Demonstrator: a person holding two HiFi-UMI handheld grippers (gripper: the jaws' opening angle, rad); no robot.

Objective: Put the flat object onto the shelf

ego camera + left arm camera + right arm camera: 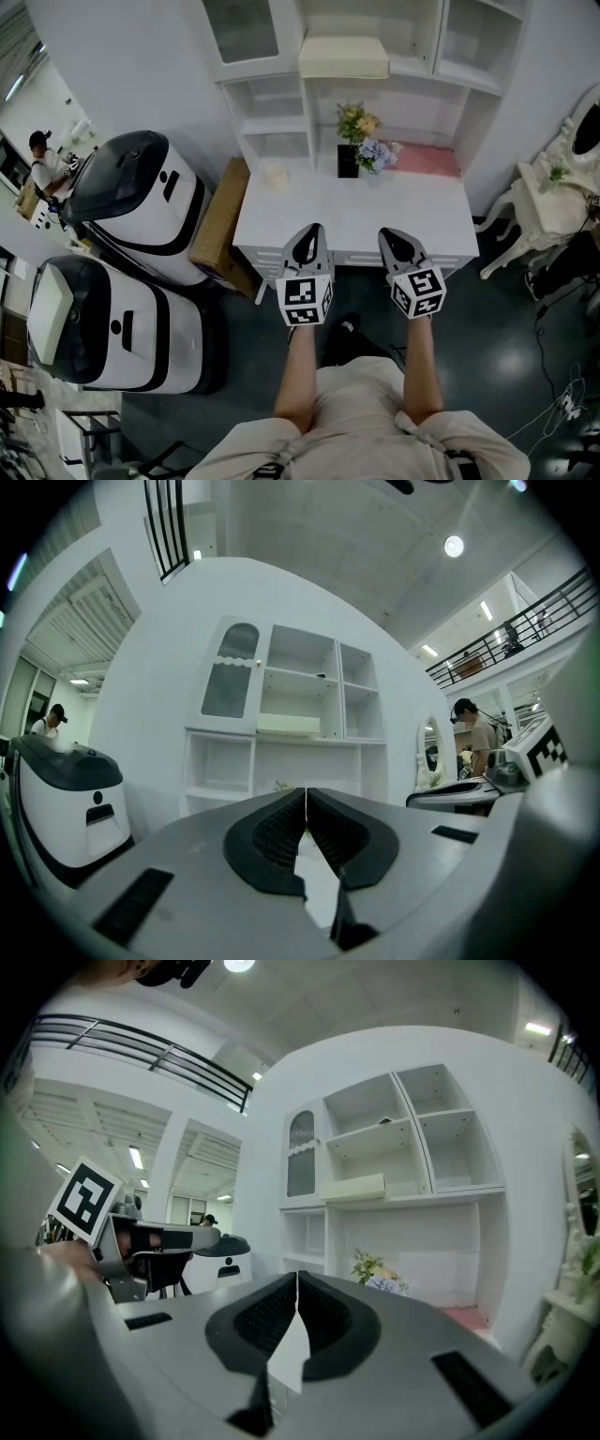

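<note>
- The left gripper [314, 231] is held level before the 6 o'clock edge of the bench [309, 211]. In the left gripper view its jaws [306, 791] are seen pressed together, with nothing between them.
- The right gripper [387, 235] is held just beside it, at its 3 o'clock. Its jaws [296, 1277] are also closed together and nothing is carried.
- A cream flat object [342, 58] is seen lying on the shelf [412, 67] above the bench, at 12 o'clock from the grippers. It is also seen in the gripper views [286, 726] [354, 1187].
- A pink flat object [427, 157] is laid on the bench at 1 o'clock, against the back wall.
- A black vase [348, 161] with flowers [358, 122] is placed upright at the bench's 12 o'clock, just beside the pink flat object.
- Two white machines [141, 202] [112, 323] are parked on the floor at 9 o'clock of the bench, with a cardboard box [220, 220] between the nearer one and the bench.
</note>
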